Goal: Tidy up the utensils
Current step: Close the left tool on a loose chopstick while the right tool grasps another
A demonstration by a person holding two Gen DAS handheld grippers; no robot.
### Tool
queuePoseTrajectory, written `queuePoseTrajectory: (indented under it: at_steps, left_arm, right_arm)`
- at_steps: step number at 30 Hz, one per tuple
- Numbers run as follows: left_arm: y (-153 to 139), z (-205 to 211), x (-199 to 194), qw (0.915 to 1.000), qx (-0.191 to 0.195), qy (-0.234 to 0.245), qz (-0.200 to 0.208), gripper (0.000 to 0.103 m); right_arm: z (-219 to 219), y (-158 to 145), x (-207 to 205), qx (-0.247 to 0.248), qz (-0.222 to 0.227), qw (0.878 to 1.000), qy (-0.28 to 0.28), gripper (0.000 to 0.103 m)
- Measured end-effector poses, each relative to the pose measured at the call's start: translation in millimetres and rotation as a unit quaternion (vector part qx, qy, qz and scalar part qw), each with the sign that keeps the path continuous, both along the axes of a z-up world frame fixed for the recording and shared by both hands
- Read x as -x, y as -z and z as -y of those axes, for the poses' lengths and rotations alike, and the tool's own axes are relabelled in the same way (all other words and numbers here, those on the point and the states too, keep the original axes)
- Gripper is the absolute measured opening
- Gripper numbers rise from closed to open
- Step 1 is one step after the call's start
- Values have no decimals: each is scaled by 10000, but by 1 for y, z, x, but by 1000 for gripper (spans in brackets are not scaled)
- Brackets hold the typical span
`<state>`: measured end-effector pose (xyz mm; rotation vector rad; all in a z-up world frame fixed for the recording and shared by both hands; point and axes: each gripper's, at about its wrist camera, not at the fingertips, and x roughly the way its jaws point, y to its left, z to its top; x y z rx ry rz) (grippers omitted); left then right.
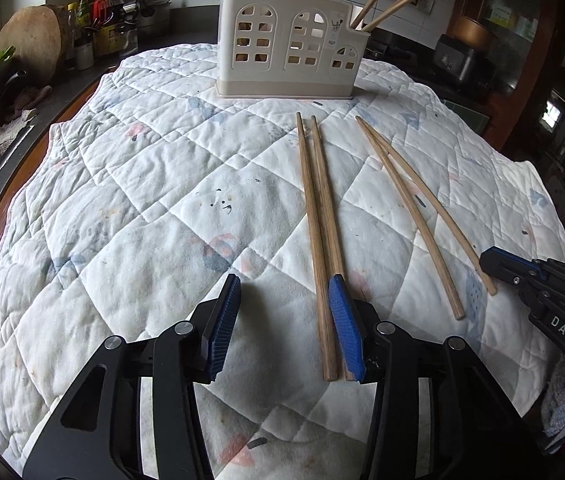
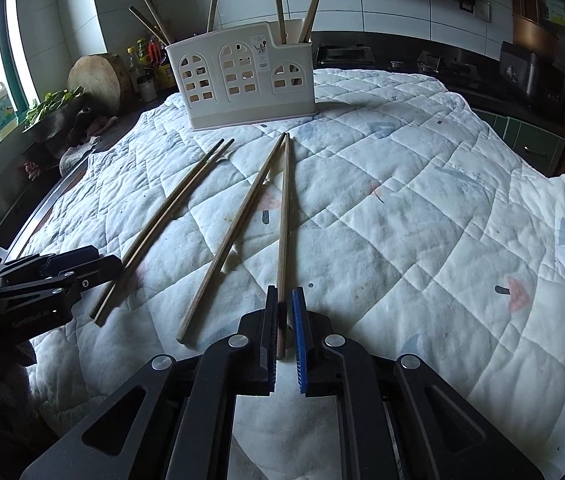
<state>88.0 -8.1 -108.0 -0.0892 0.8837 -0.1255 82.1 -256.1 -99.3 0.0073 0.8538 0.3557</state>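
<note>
A cream utensil holder point(image 1: 287, 42) with arched cut-outs stands at the far side of the quilt point(image 1: 122, 200) and holds several chopsticks; it also shows in the right wrist view point(image 2: 242, 76). Two chopstick pairs lie on the quilt. My left gripper point(image 1: 286, 320) is open; the left pair point(image 1: 320, 240) lies just inside its right finger point(image 1: 344, 328). My right gripper point(image 2: 284, 324) is nearly closed around the near end of one chopstick point(image 2: 283, 240) of the right pair, jaws a little apart. Its partner point(image 2: 234, 236) lies free beside it. The other pair point(image 2: 166, 224) lies by the left gripper.
The table edge curves along the left, with a wok of greens point(image 2: 54, 116), a round chopping block point(image 2: 96, 78) and sauce bottles point(image 1: 98, 24) on the counter beyond. A dark appliance point(image 2: 530, 68) sits on the counter at the back right.
</note>
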Motion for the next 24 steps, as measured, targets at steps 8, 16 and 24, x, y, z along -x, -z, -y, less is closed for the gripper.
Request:
queuePoseTrajectory:
  at_steps: [8, 16, 24]
  left_arm:
    - [2, 15, 3, 9999, -164, 43, 22, 33]
    - [2, 15, 3, 9994, -333, -105, 89, 25]
    - [4, 18, 5, 9994, -318, -111, 73, 24]
  right_arm:
    - [0, 4, 0, -40, -35, 10000, -6, 7]
    - [-3, 5, -1, -39, -67, 10000, -55, 8]
    - [-9, 10, -2, 42, -75, 9999, -78, 9]
